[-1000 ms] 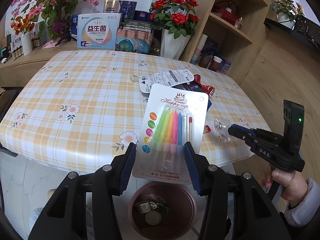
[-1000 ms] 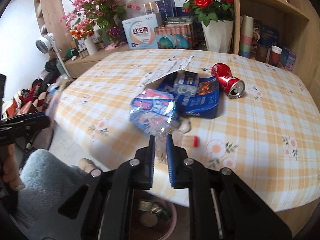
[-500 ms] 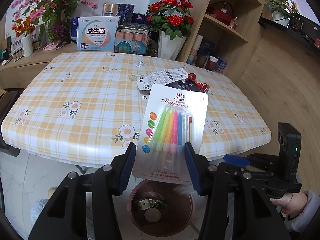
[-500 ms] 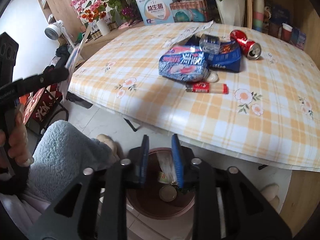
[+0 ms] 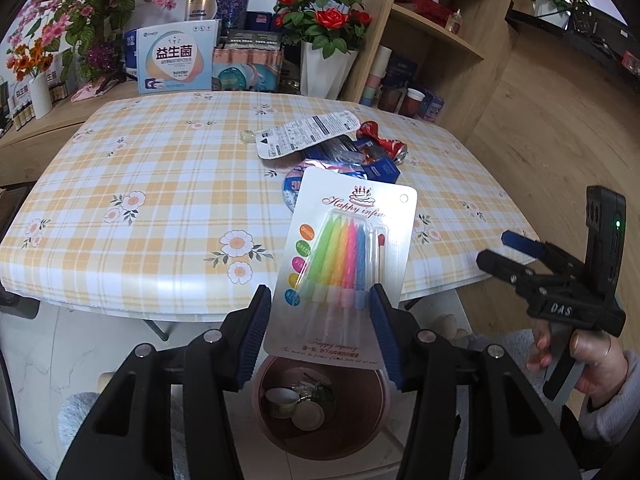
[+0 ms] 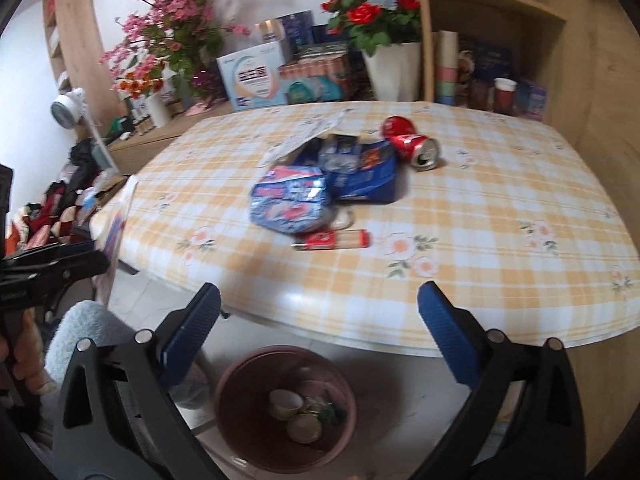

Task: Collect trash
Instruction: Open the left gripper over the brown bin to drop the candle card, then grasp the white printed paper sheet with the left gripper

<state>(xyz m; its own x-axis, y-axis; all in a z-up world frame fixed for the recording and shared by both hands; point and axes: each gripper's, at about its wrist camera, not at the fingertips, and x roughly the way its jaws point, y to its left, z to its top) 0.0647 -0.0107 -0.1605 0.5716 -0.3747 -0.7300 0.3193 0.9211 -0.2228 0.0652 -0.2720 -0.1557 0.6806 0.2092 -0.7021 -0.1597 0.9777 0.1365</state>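
Left gripper [image 5: 320, 328] clamps a candle pack [image 5: 348, 256] by its side edges: flat white card, clear blister, twisted candles in green, yellow, orange, pink, blue, script print on top, round hang hole at the corner. Pack stands tilted up, its lower edge right above the bin [image 5: 320, 412] (pinkish-brown, round, smooth plastic; a small cup and some lids lie inside).

Right gripper [image 6: 318, 324] has jaws that have just been opening, now spread wide, nothing between the blue ribbed pads, hovering over the same bin off the table's near edge.

Table [image 6: 500, 208] wears a glossy orange-check cloth with flowers, rounded rim, near strip bare. Remaining trash sits mid-table, bunched: crinkly blue snack bag [image 6: 290, 200], flat blue packet [image 6: 368, 176] touching it, dented red can [image 6: 408, 144] on its side, thin red wrapper stick [image 6: 332, 239] just beside the bag. Pale tiled floor around the bin is open.
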